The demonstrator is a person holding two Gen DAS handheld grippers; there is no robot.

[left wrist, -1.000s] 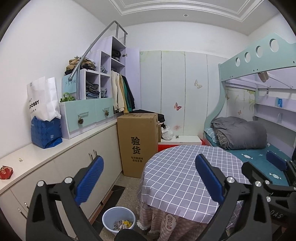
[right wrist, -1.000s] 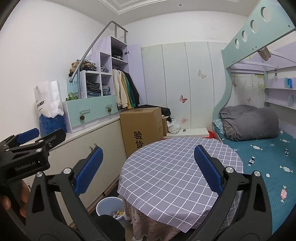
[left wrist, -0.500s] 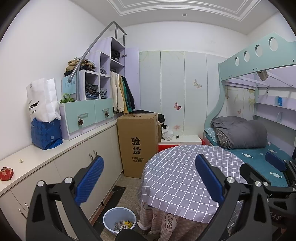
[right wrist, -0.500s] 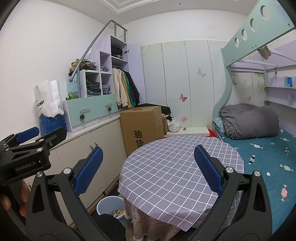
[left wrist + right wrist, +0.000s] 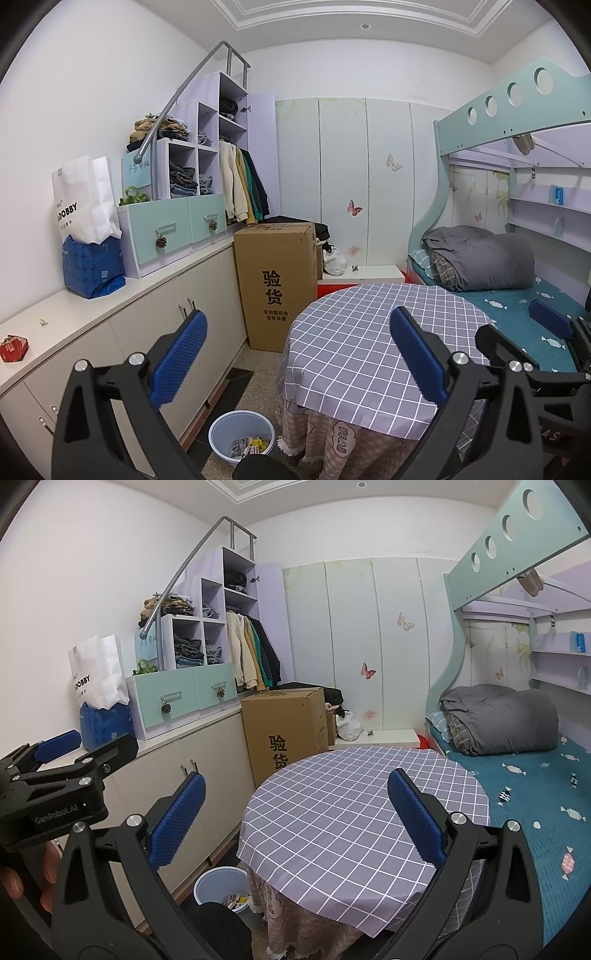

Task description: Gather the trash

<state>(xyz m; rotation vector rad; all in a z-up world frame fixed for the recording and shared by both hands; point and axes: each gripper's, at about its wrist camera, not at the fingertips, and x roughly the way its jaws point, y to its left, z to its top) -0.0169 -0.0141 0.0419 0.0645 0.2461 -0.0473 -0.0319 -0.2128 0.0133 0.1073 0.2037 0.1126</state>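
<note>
The bin (image 5: 242,435), already holding scraps, sits on the floor below and ahead of the left gripper (image 5: 295,354), tucked against the table (image 5: 369,347). Both the left and the right gripper (image 5: 295,819) hang spread apart, holding nothing. Reaching down risks snagging the tablecloth. Only the left view shows a red packet (image 5: 14,348) on the counter (image 5: 92,314) far to its left, possibly trash; only the right view shows fingers (image 5: 14,884).

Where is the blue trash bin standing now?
The blue trash bin stands on the floor at the bottom centre of the left wrist view, between the cream cabinets and the round table.
</note>
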